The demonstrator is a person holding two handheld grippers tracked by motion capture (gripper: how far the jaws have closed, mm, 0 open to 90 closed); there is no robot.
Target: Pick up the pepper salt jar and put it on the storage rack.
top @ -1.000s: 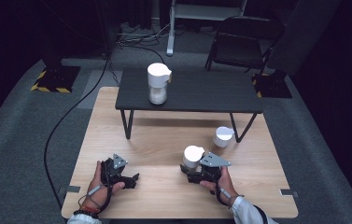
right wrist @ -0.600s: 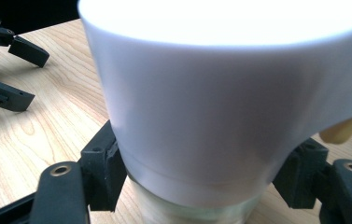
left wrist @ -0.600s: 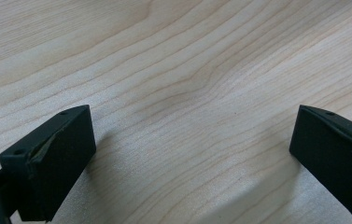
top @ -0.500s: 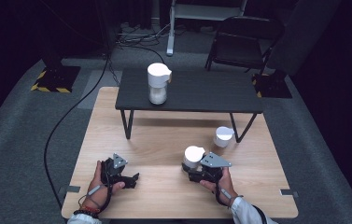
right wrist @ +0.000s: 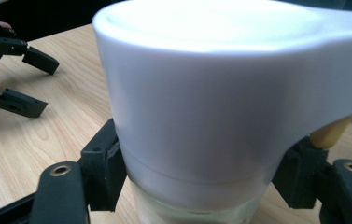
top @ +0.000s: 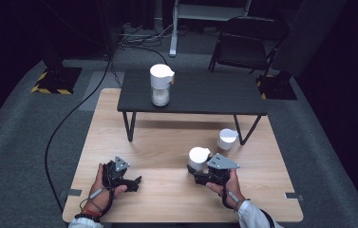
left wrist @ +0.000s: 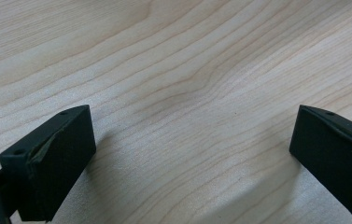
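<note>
White-lidded jar (right wrist: 220, 107) stands on the wooden table (top: 167, 142), well in front of the low black table (top: 200, 92), pinched between the right gripper (top: 200, 176) pads; grasp looks done, lifting remains. Left gripper (top: 136, 183) rests wide open, empty, well left of that jar.

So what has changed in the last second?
The right gripper has just closed its jaws on the near jar, and now it grips it below the white lid. The jar stands where it did. The left gripper rests open on the table; the small cup and far jar are unmoved.
</note>
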